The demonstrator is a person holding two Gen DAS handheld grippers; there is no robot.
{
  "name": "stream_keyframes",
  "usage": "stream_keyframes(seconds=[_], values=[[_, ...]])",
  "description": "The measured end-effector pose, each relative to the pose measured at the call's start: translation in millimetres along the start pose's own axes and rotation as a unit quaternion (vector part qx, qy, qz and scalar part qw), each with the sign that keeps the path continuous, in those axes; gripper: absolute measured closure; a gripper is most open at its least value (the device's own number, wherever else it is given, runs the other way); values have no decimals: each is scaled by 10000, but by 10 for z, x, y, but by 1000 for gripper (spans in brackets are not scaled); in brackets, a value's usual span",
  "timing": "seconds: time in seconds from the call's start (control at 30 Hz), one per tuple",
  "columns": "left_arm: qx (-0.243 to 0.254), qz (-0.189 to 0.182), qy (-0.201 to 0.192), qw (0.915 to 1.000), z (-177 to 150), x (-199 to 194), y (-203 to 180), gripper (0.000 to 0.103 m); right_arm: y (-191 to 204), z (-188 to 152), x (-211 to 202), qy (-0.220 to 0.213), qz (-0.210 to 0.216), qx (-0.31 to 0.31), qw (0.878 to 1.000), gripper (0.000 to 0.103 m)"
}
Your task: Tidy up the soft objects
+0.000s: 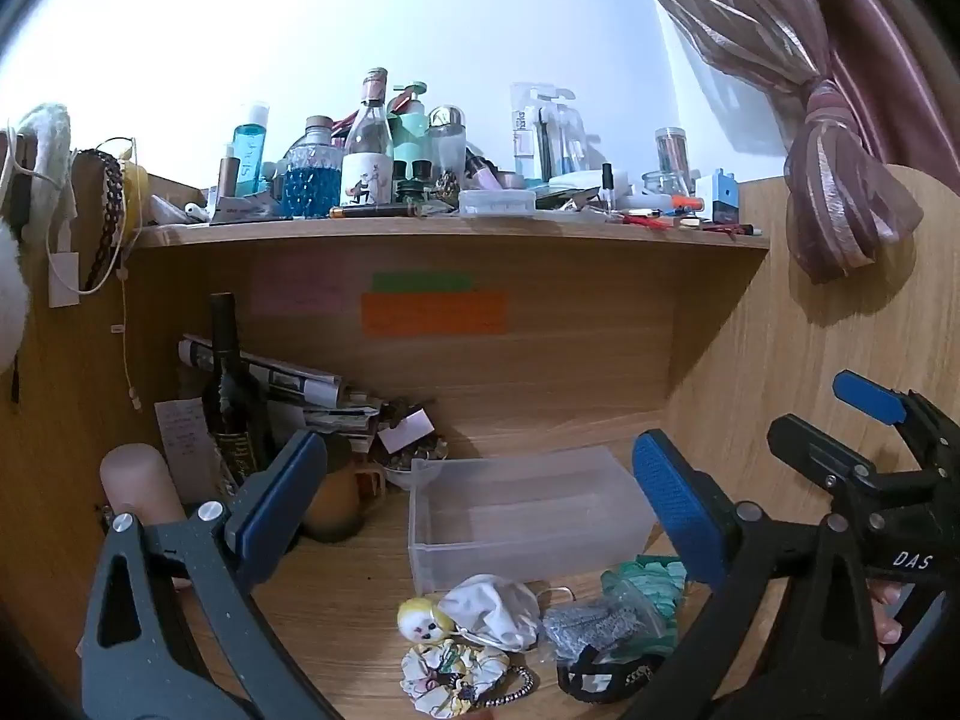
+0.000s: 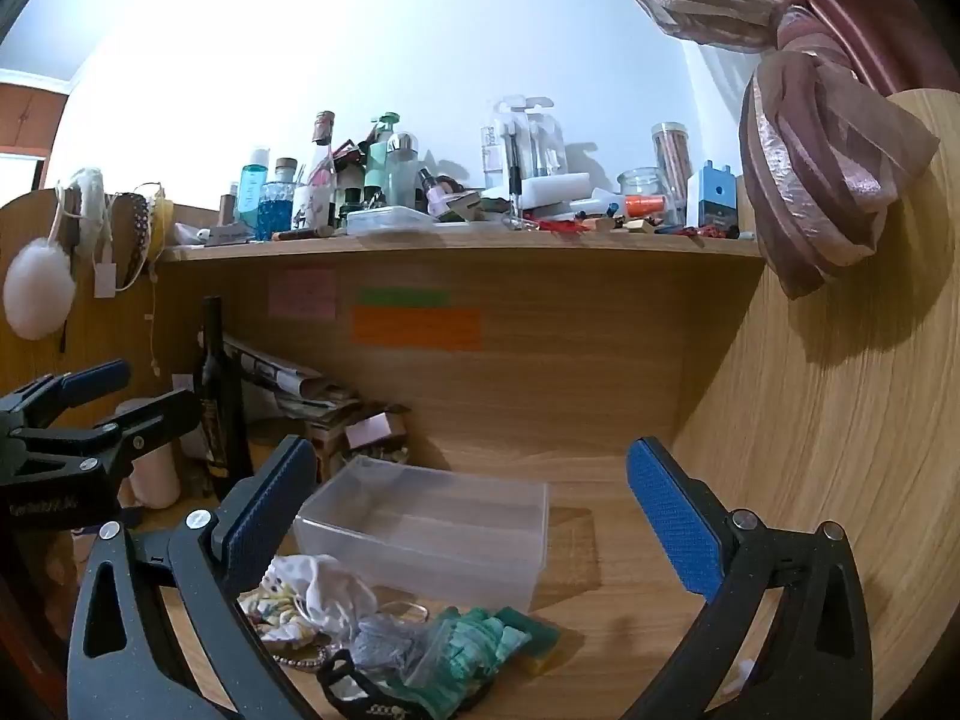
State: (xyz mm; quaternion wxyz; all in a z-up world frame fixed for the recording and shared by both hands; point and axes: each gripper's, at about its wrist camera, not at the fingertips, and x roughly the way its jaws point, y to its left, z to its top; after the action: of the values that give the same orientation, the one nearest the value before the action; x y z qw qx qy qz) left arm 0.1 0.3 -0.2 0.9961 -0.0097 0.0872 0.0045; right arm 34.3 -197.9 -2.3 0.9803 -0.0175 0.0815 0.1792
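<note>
A wooden desk (image 1: 360, 588) sits in a nook under a cluttered shelf (image 1: 450, 234), with a tied-back pink curtain (image 1: 840, 192) at the right. On it lies a small heap of soft items: a white cloth (image 1: 492, 609), a yellow-haired plush doll head (image 1: 423, 618), a floral scrunchie (image 1: 450, 669), a grey mesh pouch (image 1: 585, 624), a black band (image 1: 600, 681), and a green knitted piece in a clear bag (image 1: 645, 588). An empty translucent plastic bin (image 1: 522, 510) stands just behind the heap.

The left gripper (image 1: 474, 492) has its jaws spread wide with nothing between the pads; the bin lies between them and the heap lies below. The right gripper (image 2: 471, 516) is equally wide and empty, with the bin between its jaws and the heap low toward its left jaw.

Nothing seems sorted yet, so this looks like the start: choosing a first item. The next move likely calls for dipping one gripper to the heap and pinching a single piece, probably for the bin.

Legible writing is scarce: "DAS" on the right gripper's body in the left view. The sticky notes (image 1: 432, 312) and bottle labels are too blurred to read.
</note>
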Motion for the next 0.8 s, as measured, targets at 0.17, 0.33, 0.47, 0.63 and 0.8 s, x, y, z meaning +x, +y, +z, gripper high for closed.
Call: stream_keyframes(seconds=[0.17,0.33,0.47,0.63,0.8], values=[[45,-20,-12,10000,-19,-15,-46,0,0,5,3,5,-14,-14,10000,0],[104,-34,-3,9999,-33,9,-63,0,23,-19,6,27,-22,0,10000,0],[86,-46,-29,9999,-37,-3,-46,0,45,-35,33,29,10,31,10000,0],[100,-73,-25,9999,-52,4,-34,0,22,-26,7,22,7,51,10000,0],[91,-73,-25,9999,-45,4,-33,0,3,-35,-2,25,21,75,10000,0]])
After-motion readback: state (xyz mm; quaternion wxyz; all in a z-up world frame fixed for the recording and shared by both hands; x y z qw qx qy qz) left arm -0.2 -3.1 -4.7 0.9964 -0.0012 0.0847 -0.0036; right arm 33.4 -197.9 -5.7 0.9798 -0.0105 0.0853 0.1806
